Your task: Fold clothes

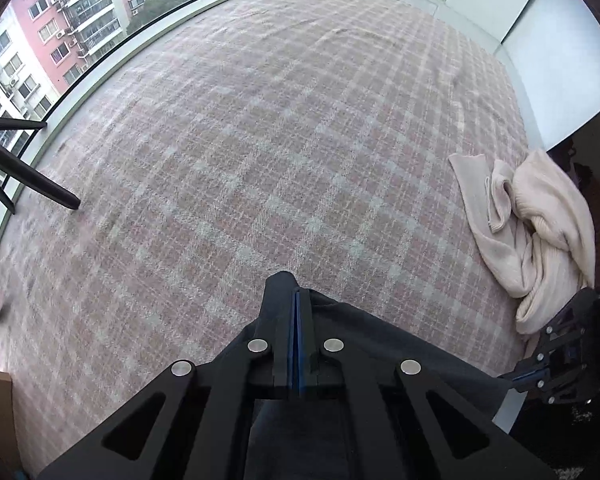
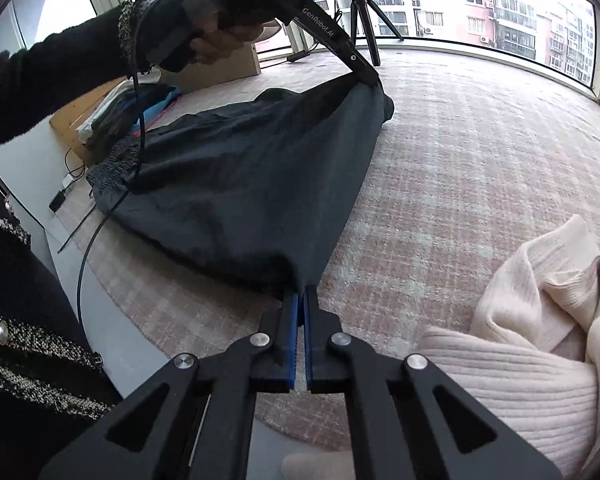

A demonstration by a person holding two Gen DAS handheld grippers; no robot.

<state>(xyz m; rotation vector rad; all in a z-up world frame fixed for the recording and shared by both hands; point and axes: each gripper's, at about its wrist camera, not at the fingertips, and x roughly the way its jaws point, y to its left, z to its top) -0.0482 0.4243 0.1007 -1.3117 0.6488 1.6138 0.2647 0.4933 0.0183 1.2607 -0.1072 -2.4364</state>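
I held 1 dark navy cloth garment (image 2: 236, 184) stretched between my 2 hand-held grippers, its taut edge running from the near corner up and away to the far corner over the pink and grey checked carpet (image 2: 480, 160). My left hand-held gripper (image 2: 370, 76) was clamped on the far corner, my right hand-held gripper (image 2: 302, 294) clamped on the near one, blue pads nearly together with cloth pinched at the tips. The elastic waistband lay bunched at the left, near the carpet's edge. 1 cream ribbed knit sweater (image 2: 540, 340) sat crumpled just right of my right gripper. 1 cardboard box (image 2: 72, 120) at the left held a heap of folded clothes. 1 black tripod (image 2: 364, 12) stood by the window.
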